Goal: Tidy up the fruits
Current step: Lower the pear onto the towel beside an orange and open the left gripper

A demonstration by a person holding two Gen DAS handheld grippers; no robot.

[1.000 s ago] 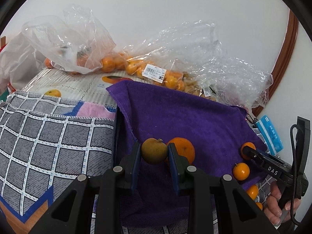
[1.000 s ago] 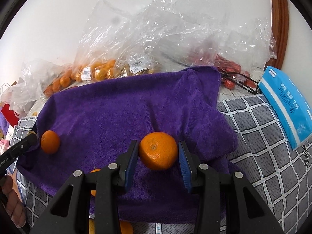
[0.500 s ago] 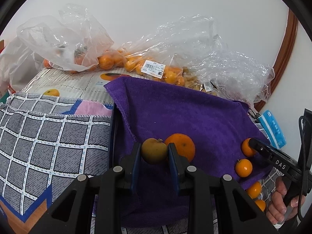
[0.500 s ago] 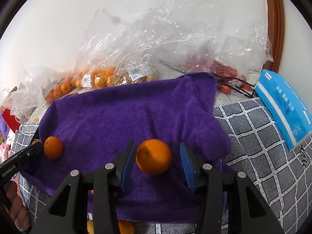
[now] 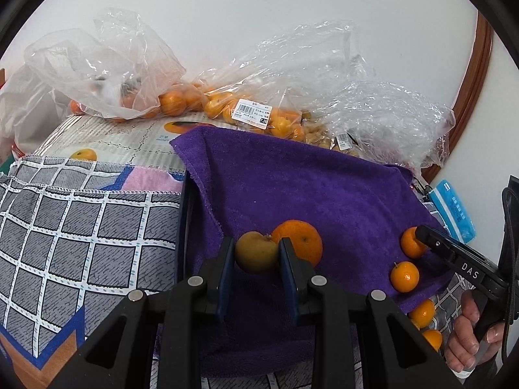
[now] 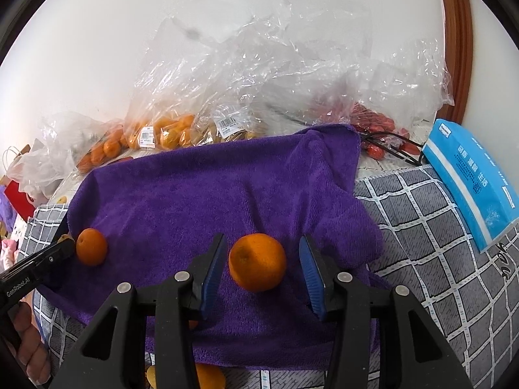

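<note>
we held the left gripper closed on a yellow-brown fruit, its two blue pads pressed against the fruit's sides. the fruit sat just above the purple towel. directly behind it, touching or nearly touching, lay an orange on the towel.

we held the right gripper with its fingers spread apart. a second orange rested on the towel between the pads, clear of both. in the right wrist view, the orange by the left gripper appeared at the towel's left edge, next to the black tip of the left tool.

in the left wrist view, the right tool entered from the right edge, with our right hand on its handle. two small oranges lay on the towel near its tip, and two more lay just off the towel's lower right edge.

the towel lay over a grey checked cloth. behind the towel, clear plastic bags held more oranges; one bag in the right wrist view held red fruit. a blue packet rested on the cloth to the right of the towel.
</note>
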